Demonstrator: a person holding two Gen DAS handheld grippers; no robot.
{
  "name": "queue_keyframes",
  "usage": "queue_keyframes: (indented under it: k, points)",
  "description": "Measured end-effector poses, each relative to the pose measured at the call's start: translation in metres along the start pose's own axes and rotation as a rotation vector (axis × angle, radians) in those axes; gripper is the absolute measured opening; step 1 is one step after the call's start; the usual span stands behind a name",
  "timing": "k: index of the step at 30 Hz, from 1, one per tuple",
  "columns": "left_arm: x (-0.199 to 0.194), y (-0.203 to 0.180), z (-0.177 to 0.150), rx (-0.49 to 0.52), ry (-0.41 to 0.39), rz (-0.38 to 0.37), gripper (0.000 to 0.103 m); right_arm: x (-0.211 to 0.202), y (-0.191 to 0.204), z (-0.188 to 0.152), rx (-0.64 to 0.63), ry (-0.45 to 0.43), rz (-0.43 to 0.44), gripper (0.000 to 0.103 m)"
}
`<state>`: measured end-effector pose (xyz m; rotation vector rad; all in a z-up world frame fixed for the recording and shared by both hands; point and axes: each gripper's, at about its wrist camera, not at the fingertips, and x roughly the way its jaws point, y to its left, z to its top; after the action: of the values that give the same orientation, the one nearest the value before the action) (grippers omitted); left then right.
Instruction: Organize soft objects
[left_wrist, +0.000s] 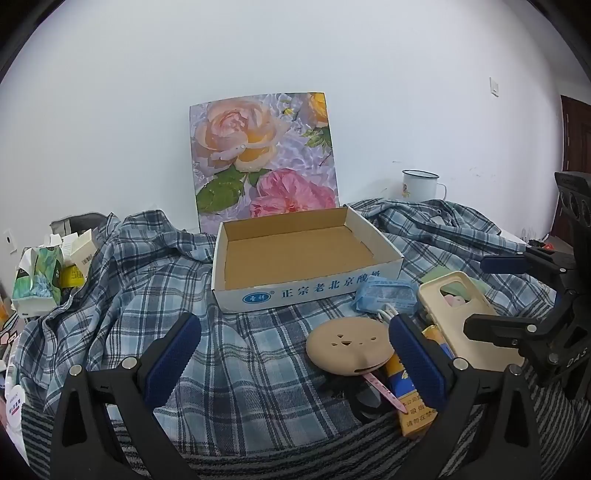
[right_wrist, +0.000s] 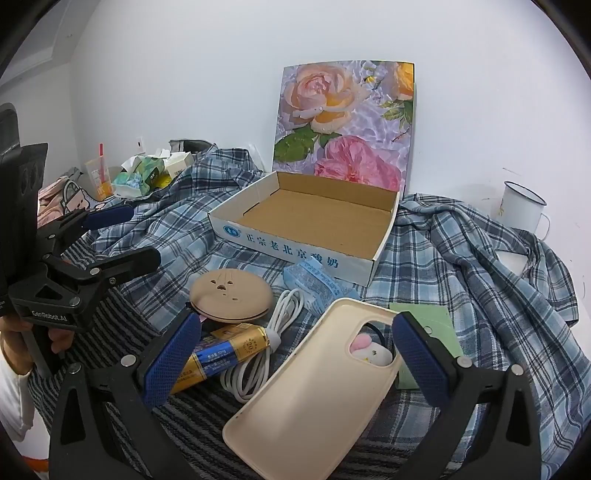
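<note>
An empty cardboard box (left_wrist: 295, 254) (right_wrist: 314, 218) stands on a plaid shirt (left_wrist: 147, 280) (right_wrist: 480, 266). In front of it lie a tan round pad (left_wrist: 345, 345) (right_wrist: 231, 295), a blue tissue pack (left_wrist: 386, 295) (right_wrist: 314, 277), a cream phone case (left_wrist: 469, 317) (right_wrist: 314, 391), a white cable (right_wrist: 258, 347) and a yellow-blue carton (left_wrist: 406, 391) (right_wrist: 221, 354). My left gripper (left_wrist: 295, 354) is open, above the shirt left of the pad. My right gripper (right_wrist: 295, 354) is open, over the phone case. A small pink-white plush (right_wrist: 369, 350) shows through the case's hole.
A flower picture (left_wrist: 262, 158) (right_wrist: 343, 122) leans on the wall behind the box. A white enamel mug (left_wrist: 419, 184) (right_wrist: 521, 206) stands at the back right. Tissue packs and small boxes (left_wrist: 44, 273) (right_wrist: 144, 177) pile at the left. A green card (right_wrist: 432, 321) lies by the case.
</note>
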<state>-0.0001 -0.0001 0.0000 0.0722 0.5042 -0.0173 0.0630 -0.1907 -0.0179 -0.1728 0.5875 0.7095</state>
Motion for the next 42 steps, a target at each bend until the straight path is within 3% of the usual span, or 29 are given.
queue_keyframes:
  k: [42]
  points:
    - [0.0042,0.0000,-0.0038,0.009,0.015,-0.001,0.103,0.0015,-0.0006,0.0003,0.002,0.004,0.001,0.103]
